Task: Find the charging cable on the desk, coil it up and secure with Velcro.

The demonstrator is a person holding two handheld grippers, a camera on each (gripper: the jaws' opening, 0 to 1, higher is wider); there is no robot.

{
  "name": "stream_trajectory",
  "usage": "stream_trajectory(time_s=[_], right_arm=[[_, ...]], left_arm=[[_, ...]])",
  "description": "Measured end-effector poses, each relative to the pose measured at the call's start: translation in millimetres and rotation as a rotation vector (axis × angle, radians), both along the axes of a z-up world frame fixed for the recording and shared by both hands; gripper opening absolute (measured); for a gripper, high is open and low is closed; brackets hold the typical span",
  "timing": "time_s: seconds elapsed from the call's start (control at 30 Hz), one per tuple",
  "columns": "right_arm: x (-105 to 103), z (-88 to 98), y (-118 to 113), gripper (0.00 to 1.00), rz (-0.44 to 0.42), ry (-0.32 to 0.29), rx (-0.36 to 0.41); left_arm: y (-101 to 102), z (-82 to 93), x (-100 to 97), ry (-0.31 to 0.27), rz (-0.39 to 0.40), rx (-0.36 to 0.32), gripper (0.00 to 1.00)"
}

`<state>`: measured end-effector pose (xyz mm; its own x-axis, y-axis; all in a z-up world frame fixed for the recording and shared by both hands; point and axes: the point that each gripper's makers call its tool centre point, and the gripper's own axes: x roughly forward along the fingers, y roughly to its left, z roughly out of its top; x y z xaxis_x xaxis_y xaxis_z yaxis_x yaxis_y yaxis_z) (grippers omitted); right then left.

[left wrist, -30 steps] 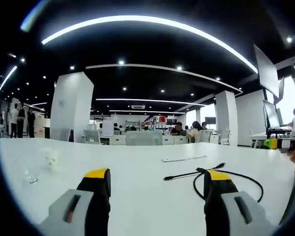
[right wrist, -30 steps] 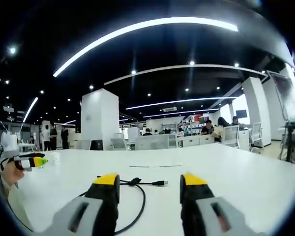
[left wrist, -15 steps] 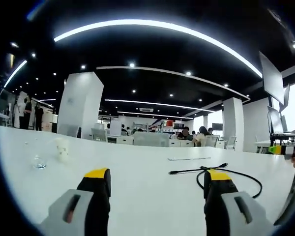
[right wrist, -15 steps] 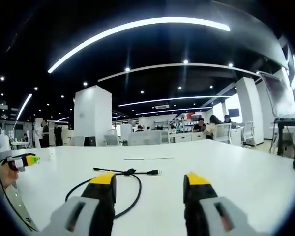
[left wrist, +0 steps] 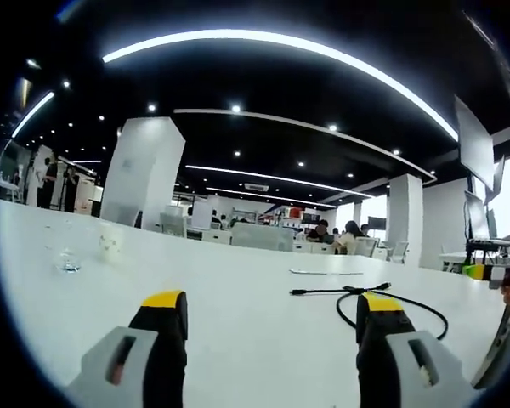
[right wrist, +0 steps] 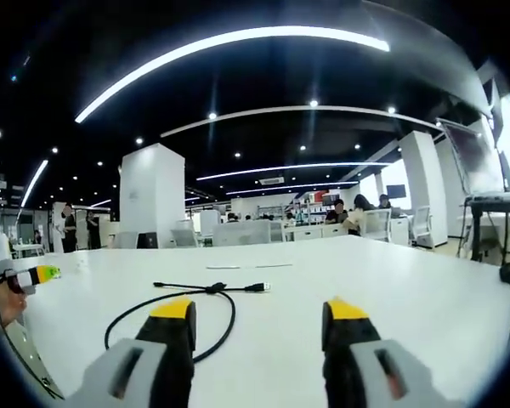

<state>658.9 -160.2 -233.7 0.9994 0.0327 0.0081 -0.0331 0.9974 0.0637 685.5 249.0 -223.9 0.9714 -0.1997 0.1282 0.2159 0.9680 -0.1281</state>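
A black charging cable (left wrist: 382, 299) lies in a loose loop on the white desk (left wrist: 238, 306), with both plug ends pointing left. In the right gripper view the same cable (right wrist: 206, 297) loops ahead of the left jaw. My left gripper (left wrist: 263, 310) is open above the desk, the cable just beyond its right jaw. My right gripper (right wrist: 259, 316) is open too, nothing between its jaws. The left gripper's tip (right wrist: 36, 274) shows at the left edge of the right gripper view; the right gripper's tip (left wrist: 484, 272) shows at the right edge of the left gripper view.
A thin pale strip (left wrist: 325, 273) lies on the desk beyond the cable, also seen as a strip (right wrist: 248, 266) in the right gripper view. A paper cup (left wrist: 110, 246) and a small clear glass (left wrist: 67, 260) stand at the far left. People sit at desks behind.
Both views have shifted slightly with the hands; the cable now sits a little nearer the middle of the right gripper view. Both grippers stay open and the cable has not moved.
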Motion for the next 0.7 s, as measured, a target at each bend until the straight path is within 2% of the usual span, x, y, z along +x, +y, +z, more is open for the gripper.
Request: stream_trajectory(time_s=[0.03,0.17,0.27,0.53,0.7], right_arm=[[-0.8,-1.2,-1.3,0.61,-0.007,0.002,0.003],[-3.9,-5.7,-8.4,0.62,-0.022,0.000,0.095],[-6.0,-5.9,-13.2,0.62,-0.041,-0.004,0.104],[-5.9,-4.4,-5.6,0.62,-0.025,-0.006,0.088],[-5.4,-8.6,1.7,0.63,0.001,0.011,0.052]], left_arm=[[-0.5,0.2,-0.4,-0.002,0.000,0.002,0.82],[1.0,-1.7,-2.7,-0.004,-0.001,-0.003,0.83],[1.3,-3.5,-3.7,0.004,-0.002,-0.005,0.83],[3.7,-8.8,-5.5,0.018,0.000,-0.001,0.82],[4.8,-9.6,-7.4,0.017,0.005,0.003,0.82]])
